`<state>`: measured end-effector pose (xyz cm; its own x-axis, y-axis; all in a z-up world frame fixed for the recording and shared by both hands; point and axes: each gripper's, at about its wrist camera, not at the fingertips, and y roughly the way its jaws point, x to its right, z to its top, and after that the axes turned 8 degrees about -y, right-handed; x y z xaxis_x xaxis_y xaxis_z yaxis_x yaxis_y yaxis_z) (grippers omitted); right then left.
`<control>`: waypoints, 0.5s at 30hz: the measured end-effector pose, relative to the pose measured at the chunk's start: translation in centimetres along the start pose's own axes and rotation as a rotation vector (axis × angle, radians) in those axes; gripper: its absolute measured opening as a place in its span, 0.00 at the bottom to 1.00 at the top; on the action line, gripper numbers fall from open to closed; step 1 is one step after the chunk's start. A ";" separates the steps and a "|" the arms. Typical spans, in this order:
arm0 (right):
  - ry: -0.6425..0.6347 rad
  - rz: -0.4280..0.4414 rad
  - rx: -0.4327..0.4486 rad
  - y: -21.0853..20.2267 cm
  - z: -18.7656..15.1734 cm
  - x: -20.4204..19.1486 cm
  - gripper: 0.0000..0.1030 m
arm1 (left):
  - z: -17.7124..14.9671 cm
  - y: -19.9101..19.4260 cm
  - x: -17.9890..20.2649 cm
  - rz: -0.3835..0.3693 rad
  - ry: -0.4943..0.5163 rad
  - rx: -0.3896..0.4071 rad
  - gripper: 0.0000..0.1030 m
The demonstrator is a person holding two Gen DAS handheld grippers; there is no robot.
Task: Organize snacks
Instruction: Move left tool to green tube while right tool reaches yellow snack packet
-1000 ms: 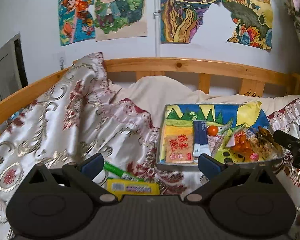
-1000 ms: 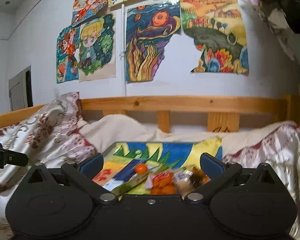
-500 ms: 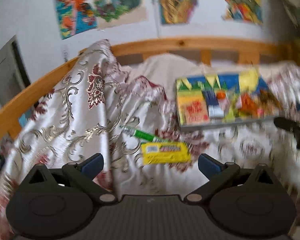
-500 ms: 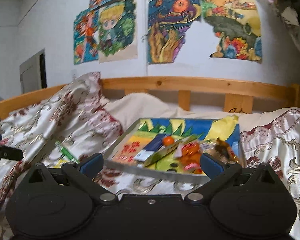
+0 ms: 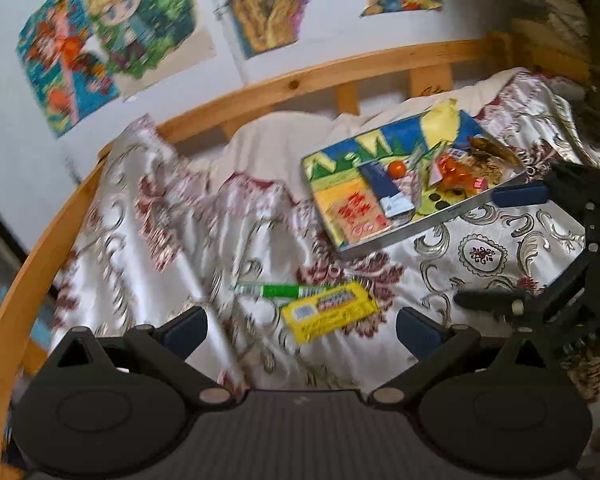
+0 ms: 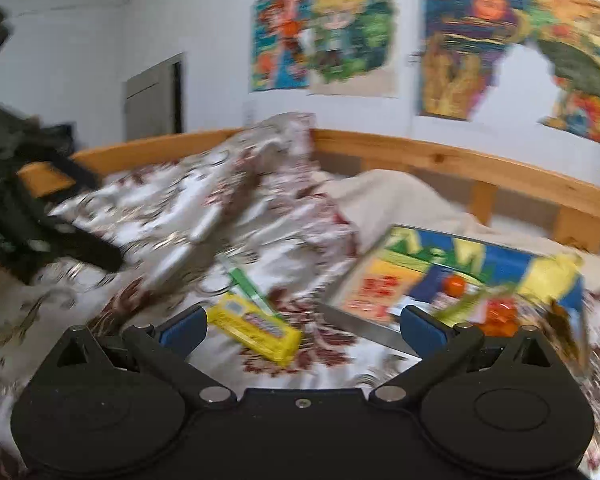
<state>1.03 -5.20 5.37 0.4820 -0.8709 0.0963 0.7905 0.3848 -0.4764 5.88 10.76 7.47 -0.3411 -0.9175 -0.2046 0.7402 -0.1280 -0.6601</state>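
A yellow snack pack (image 5: 329,312) and a green stick pack (image 5: 284,290) lie on the patterned bedspread. A metal tray (image 5: 440,222) with a colourful liner holds several snacks, among them an orange ball (image 5: 397,168). My left gripper (image 5: 302,326) is open and empty, just in front of the yellow pack. My right gripper (image 6: 302,324) is open and empty, above the yellow pack (image 6: 254,330), with the green stick (image 6: 249,286) beyond it and the tray (image 6: 364,326) to its right. The right gripper also shows at the right edge of the left wrist view (image 5: 496,248).
A wooden bed rail (image 5: 300,80) curves around the back and left. The bedspread is bunched into a ridge (image 5: 160,184) at left. A cream blanket (image 5: 284,140) lies behind the tray. Drawings hang on the wall (image 6: 352,32). The left gripper shows at the left (image 6: 40,216).
Both grippers have swung left and tilted down towards the bedspread. The yellow and green packs, earlier at the views' edges, now sit between the fingers. Both stay open.
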 end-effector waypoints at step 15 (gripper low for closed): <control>-0.331 0.326 -0.079 11.9 -2.7 -0.3 0.99 | 0.8 10.7 -7.3 -0.043 0.041 -0.037 1.00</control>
<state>9.25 -1.21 -2.68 0.8051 -0.5590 0.1981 0.5529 0.5866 -0.5918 16.72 15.81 2.48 -0.3963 -0.8951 -0.2044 0.7024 -0.1522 -0.6953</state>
